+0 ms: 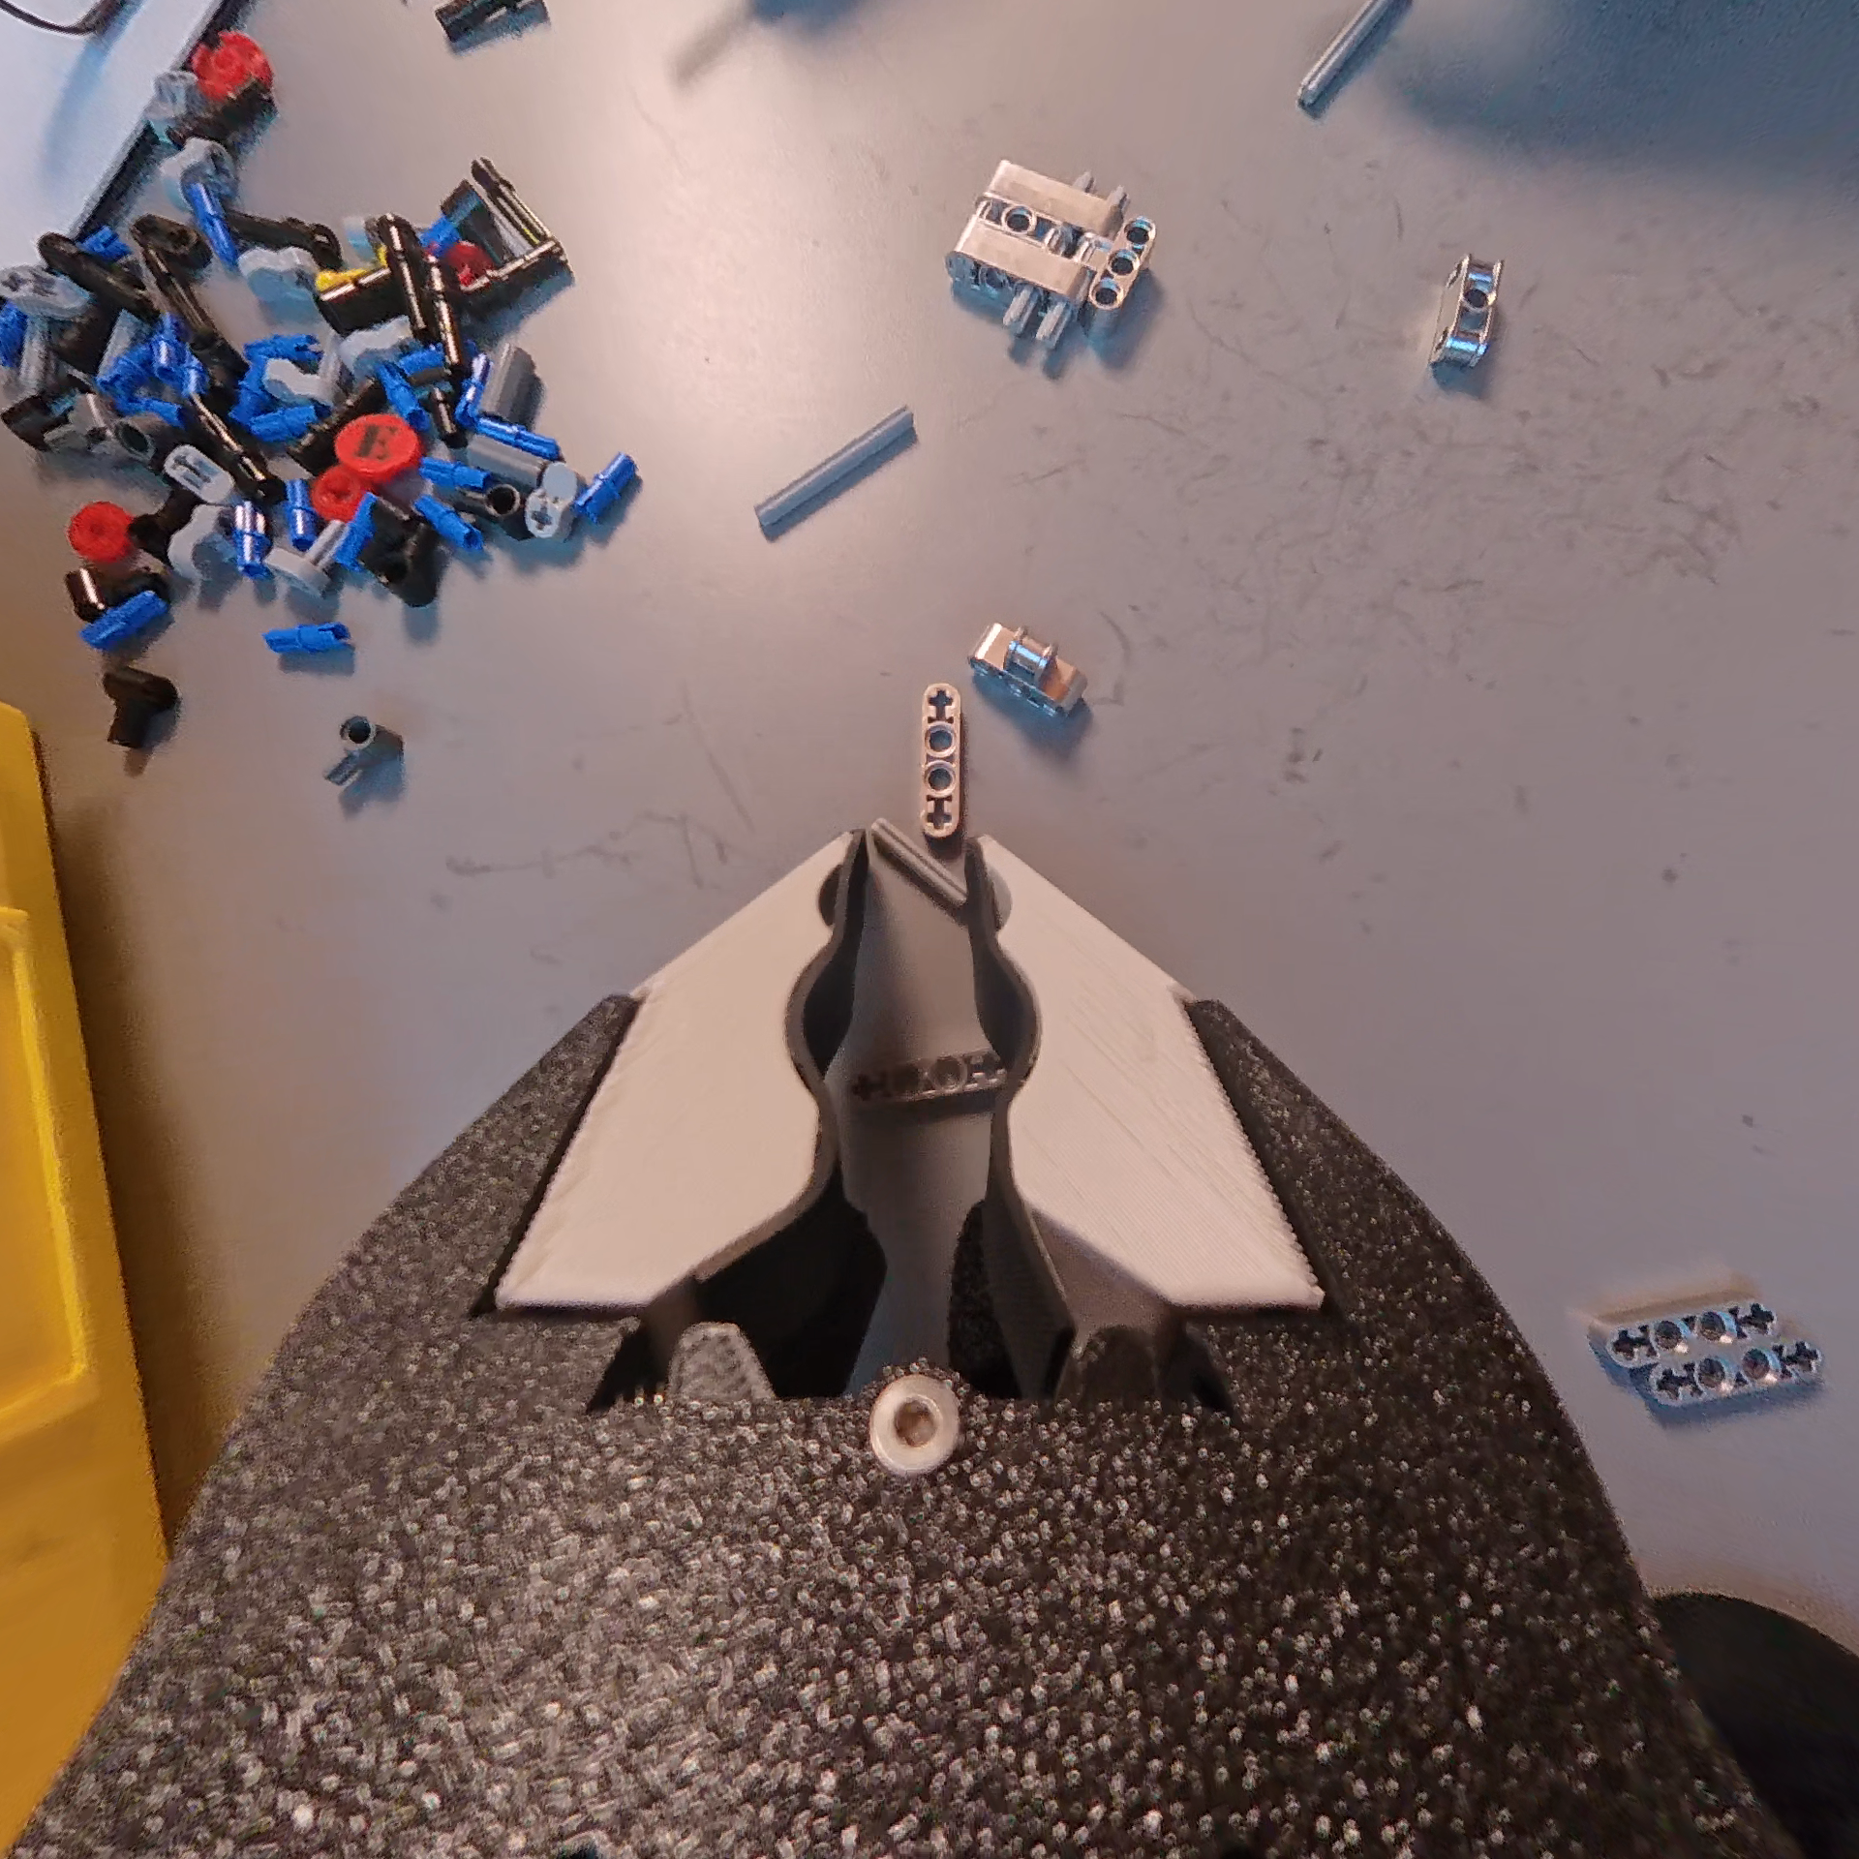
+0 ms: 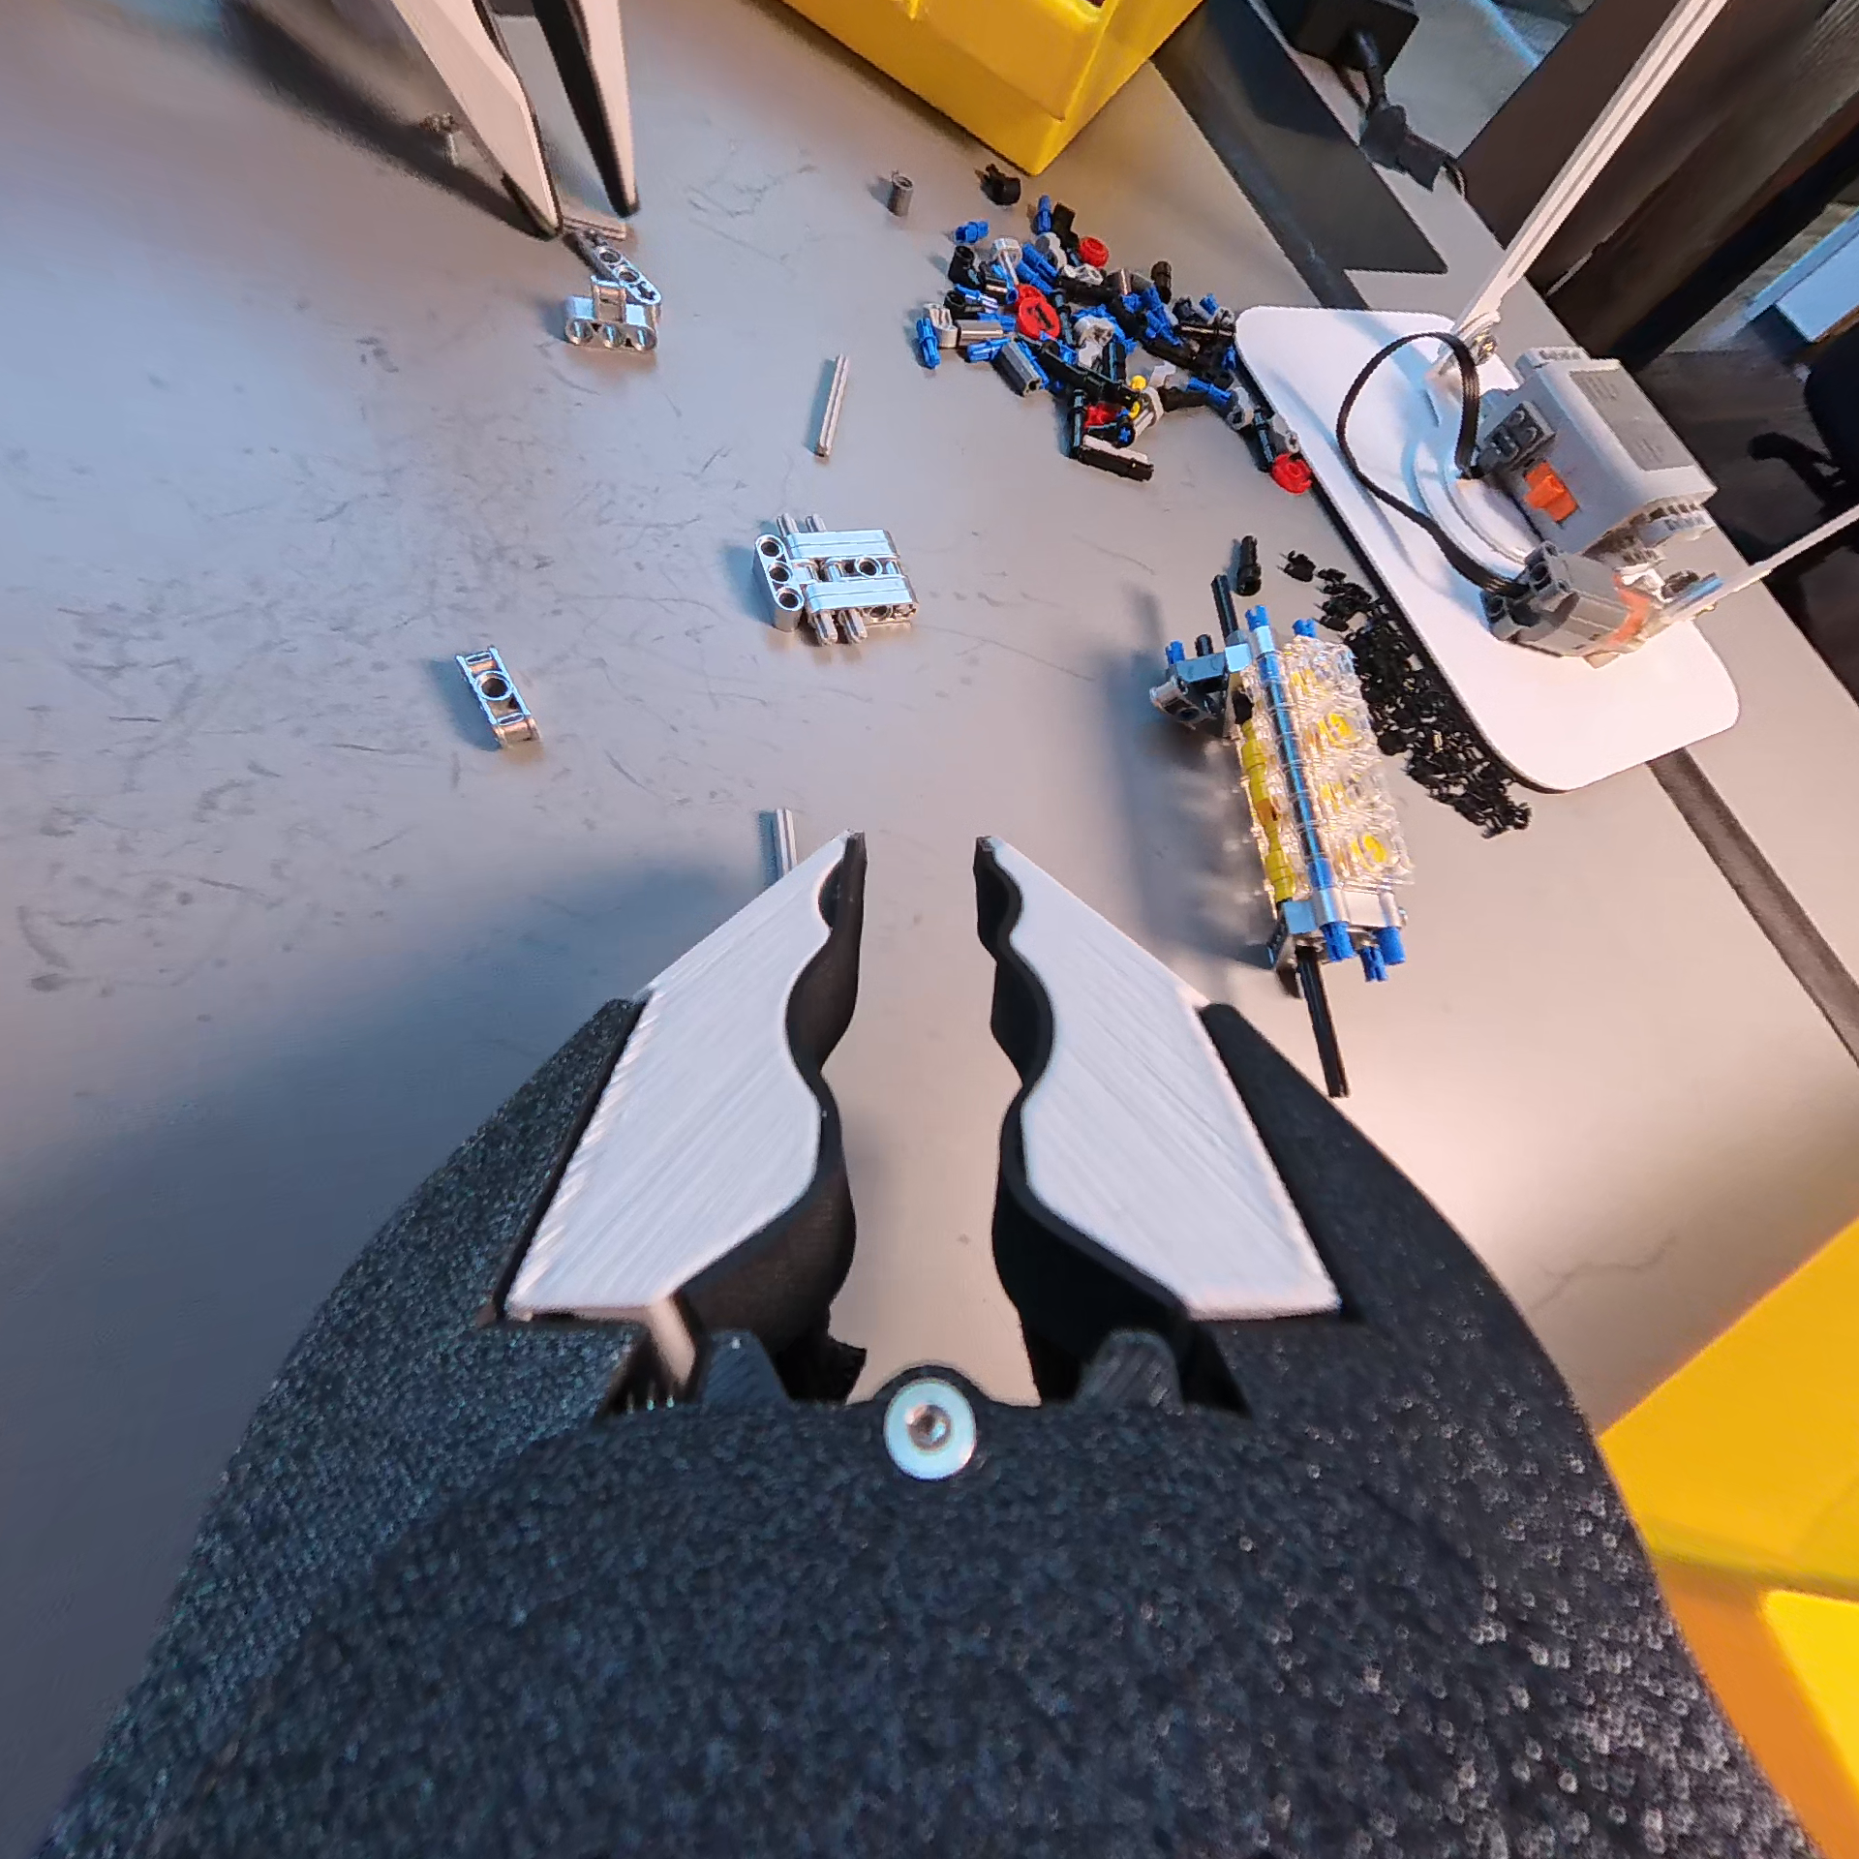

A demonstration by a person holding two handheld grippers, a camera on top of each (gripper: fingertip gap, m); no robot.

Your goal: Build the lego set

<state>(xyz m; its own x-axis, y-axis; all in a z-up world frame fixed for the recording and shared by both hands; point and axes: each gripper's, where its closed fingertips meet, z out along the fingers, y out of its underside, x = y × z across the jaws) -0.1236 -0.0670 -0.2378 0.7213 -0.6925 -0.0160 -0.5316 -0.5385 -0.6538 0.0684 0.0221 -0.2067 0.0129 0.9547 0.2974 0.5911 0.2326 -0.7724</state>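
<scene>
My left gripper (image 1: 917,853) is shut on a thin grey four-hole beam (image 1: 943,762), which sticks out past the fingertips over the grey table (image 1: 1308,805). A small grey connector (image 1: 1028,669) lies just beyond it. In the right wrist view the left gripper (image 2: 588,216) is at the top left, with the thin beam (image 2: 622,270) right above the connector (image 2: 611,327); I cannot tell if they touch. My right gripper (image 2: 917,855) is open and empty above the table, with a short grey axle (image 2: 780,840) by its left fingertip.
A pile of small blue, black and red parts (image 1: 272,402) (image 2: 1096,342) lies by a yellow bin (image 1: 60,1207) (image 2: 996,70). A grey beam assembly (image 1: 1051,251) (image 2: 835,583), a grey axle (image 1: 835,473), two thin beams (image 1: 1705,1348), a clear block assembly (image 2: 1308,805) and a white base (image 2: 1610,744) are also there. The gap from one gripper's tips to the other's is roughly 20 cm. It is some 4 cm from my left tips to the small grey connector (image 1: 1028,669). It is also in sight in the right wrist view (image 2: 609,313).
</scene>
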